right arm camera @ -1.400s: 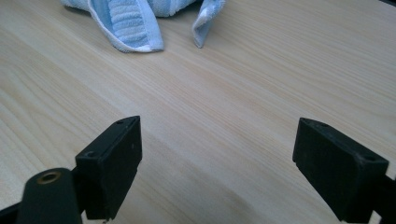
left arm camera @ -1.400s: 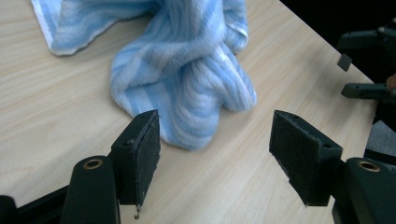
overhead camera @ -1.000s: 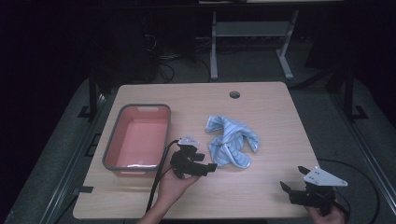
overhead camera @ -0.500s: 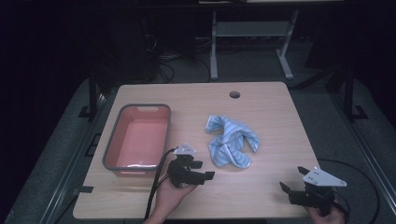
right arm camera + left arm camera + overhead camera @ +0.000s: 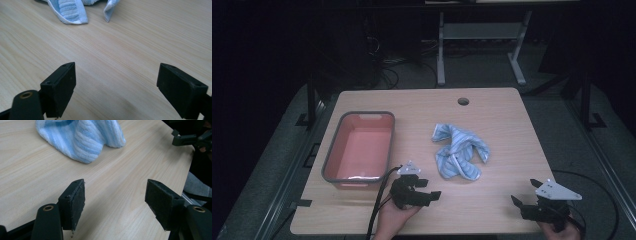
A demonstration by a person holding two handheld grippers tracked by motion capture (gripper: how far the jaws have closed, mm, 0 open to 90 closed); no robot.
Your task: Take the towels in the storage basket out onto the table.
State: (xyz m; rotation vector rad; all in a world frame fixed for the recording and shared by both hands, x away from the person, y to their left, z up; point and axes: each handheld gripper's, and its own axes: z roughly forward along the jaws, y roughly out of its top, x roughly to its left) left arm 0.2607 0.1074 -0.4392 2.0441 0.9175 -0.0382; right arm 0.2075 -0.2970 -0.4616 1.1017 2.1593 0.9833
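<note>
A crumpled blue-and-white striped towel (image 5: 459,150) lies right of the table's middle. My left gripper (image 5: 432,188) hovers low near the front edge, just left of the towel's near end and pointing right, with its jaws open and nothing between them. In the left gripper view the gripper (image 5: 115,185) has bare wood between its pads and the towel (image 5: 82,137) lies ahead. My right gripper (image 5: 523,191) sits at the front right corner, open and empty. In the right gripper view the gripper (image 5: 116,66) faces the towel's edge (image 5: 70,10) across bare wood.
A red tub with a grey rim (image 5: 332,155) stands on the left of the wooden table (image 5: 492,120). A cable hole (image 5: 463,101) sits near the far edge. A metal stand (image 5: 477,35) is on the dark floor behind. The right gripper (image 5: 190,138) shows far off in the left gripper view.
My left gripper has drawn back toward the front edge of the table and sunk a little. The right gripper and the towel have stayed put.
</note>
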